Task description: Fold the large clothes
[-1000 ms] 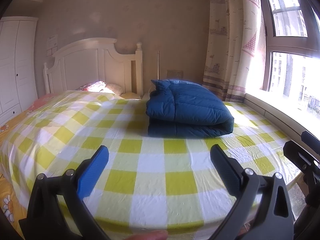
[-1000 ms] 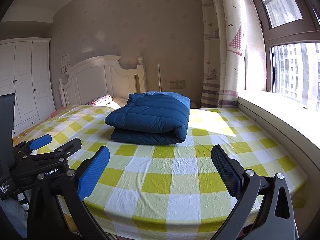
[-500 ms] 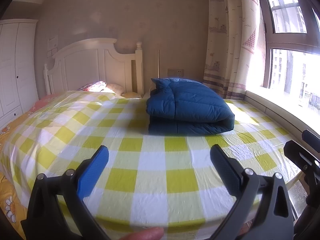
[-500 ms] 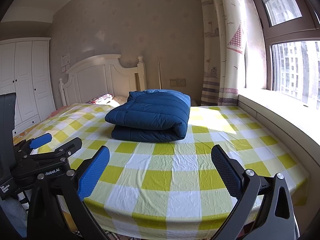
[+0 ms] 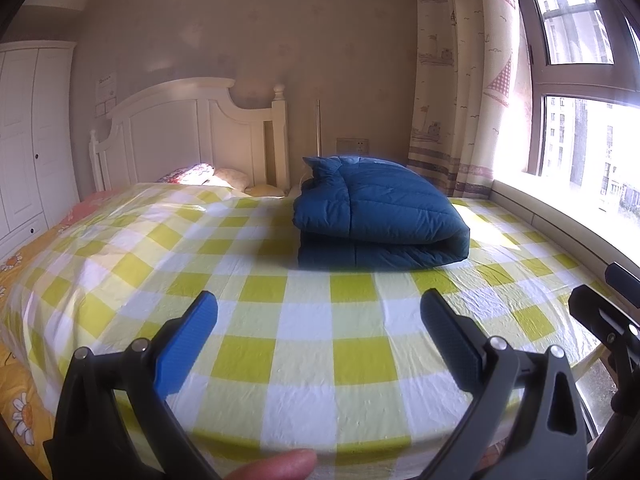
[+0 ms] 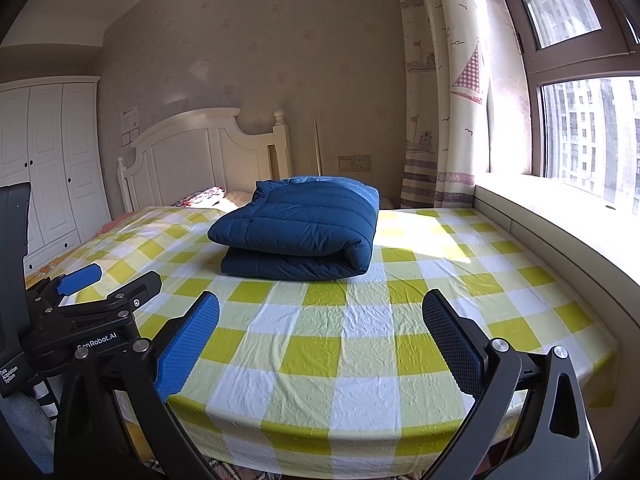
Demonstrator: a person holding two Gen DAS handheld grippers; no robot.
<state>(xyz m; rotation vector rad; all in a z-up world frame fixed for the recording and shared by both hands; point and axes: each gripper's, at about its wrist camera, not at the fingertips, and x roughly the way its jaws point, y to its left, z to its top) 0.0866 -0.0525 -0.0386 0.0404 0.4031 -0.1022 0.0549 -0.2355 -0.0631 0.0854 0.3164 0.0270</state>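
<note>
A folded blue quilted jacket (image 5: 376,216) (image 6: 300,228) lies on the bed (image 5: 280,328) (image 6: 360,340), near its headboard (image 5: 192,132) end and well beyond both claws. The left gripper (image 5: 320,340) and right gripper (image 6: 320,340) hover at the bed's foot edge, both spread wide, grasping nothing.

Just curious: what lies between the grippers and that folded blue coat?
Only checked bedsheet, in both views, between each open hand-held gripper and the coat.
</note>
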